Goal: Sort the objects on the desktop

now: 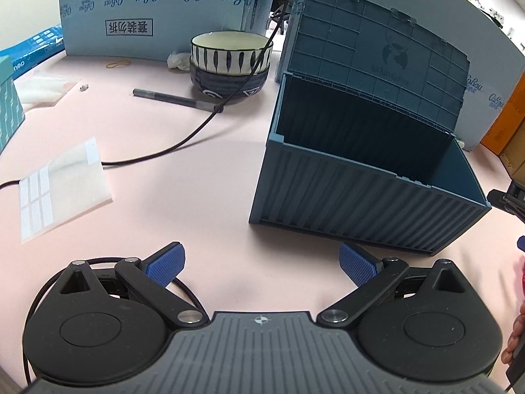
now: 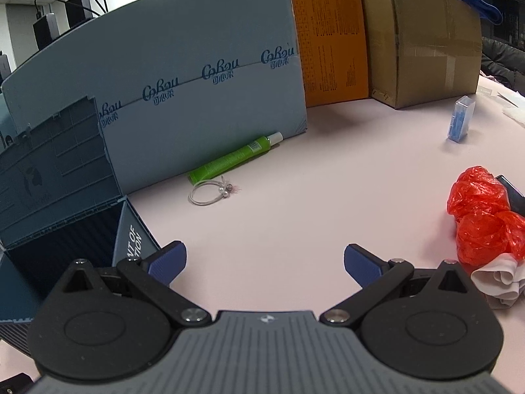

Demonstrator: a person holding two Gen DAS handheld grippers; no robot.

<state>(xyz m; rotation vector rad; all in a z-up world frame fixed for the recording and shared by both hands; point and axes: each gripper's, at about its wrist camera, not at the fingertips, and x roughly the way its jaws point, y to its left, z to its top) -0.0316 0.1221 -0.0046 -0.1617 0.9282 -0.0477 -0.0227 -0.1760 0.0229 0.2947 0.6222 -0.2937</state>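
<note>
Left wrist view is showing the left hand-held gripper (image 1: 261, 267) spreading wide and empty over the pink bench (image 1: 183, 203), with the open blue box (image 1: 361, 193) standing beyond and a pen (image 1: 177, 99) lying farther. The right hand-held gripper (image 2: 264, 264) is also gaping empty; a ring (image 2: 210, 192) and green tube (image 2: 234, 157) are lying farther.

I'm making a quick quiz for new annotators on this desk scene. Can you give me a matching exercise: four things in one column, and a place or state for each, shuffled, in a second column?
Things:
1. pen
2. striped bowl
3. green tube
4. storage box

Places or states:
A. lying at the foot of the grey-blue carton
B. lid raised, nothing visible inside
C. stacked in a dark bowl
D. lying flat on the pink desk, in front of the bowls

Pairs: 1-D, 2-C, 3-A, 4-B
</note>
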